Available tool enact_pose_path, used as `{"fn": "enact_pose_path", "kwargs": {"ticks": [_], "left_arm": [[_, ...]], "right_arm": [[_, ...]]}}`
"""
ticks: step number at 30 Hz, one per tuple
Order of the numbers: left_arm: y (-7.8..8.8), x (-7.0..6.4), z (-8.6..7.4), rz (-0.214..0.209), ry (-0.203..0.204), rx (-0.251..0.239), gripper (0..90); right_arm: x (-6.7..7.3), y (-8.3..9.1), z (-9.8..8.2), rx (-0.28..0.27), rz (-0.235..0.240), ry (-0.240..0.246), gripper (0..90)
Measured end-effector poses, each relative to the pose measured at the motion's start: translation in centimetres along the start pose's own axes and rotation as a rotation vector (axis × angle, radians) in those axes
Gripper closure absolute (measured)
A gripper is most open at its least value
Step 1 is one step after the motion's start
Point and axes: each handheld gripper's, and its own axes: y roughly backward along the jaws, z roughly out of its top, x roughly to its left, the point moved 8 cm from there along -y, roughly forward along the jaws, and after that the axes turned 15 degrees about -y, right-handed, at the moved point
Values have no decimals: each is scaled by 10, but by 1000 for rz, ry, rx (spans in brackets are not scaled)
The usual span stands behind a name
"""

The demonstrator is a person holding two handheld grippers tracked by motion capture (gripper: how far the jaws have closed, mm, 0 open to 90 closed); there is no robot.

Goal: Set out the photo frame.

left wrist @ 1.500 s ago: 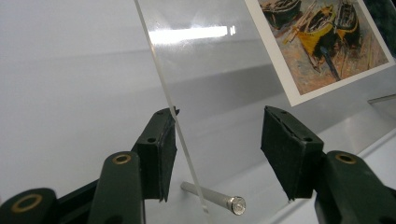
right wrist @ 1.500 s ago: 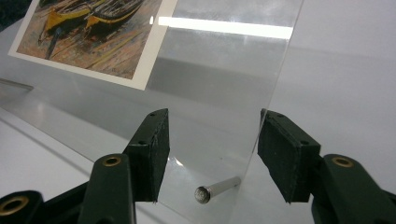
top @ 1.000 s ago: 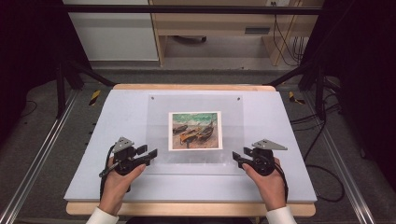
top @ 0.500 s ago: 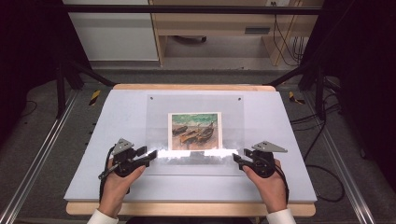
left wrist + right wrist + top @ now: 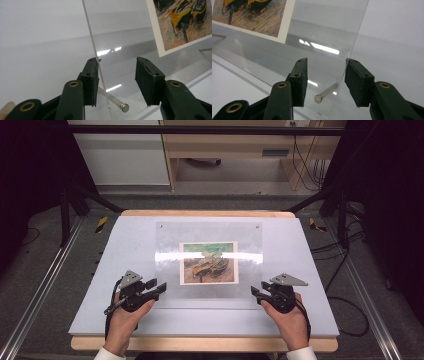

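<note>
A clear plastic sheet lies over a small painting print on a white board. My left gripper is at the sheet's near left corner and my right gripper at its near right corner. In the left gripper view the sheet runs its edge past the left pad of my left gripper, with a metal pin between the jaws. In the right gripper view, my right gripper also has the sheet and a pin between its jaws. Both pairs of jaws have just been closing; gaps remain.
The board rests on a wooden table. Metal rails run along both sides, and black frame posts stand at the far corners. Cables lie on the floor at the right. A cabinet stands behind.
A bright glare stripe has appeared on the sheet and shifted from its near edge toward the print. Both hands have stayed where they were.
</note>
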Motion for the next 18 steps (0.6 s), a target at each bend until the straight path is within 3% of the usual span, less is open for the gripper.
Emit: {"fn": "enact_pose_path", "kwargs": {"ticks": [18], "left_arm": [[4, -2, -3, 2, -10, 5, 572]], "right_arm": [[0, 5, -5, -1, -11, 16, 584]]}}
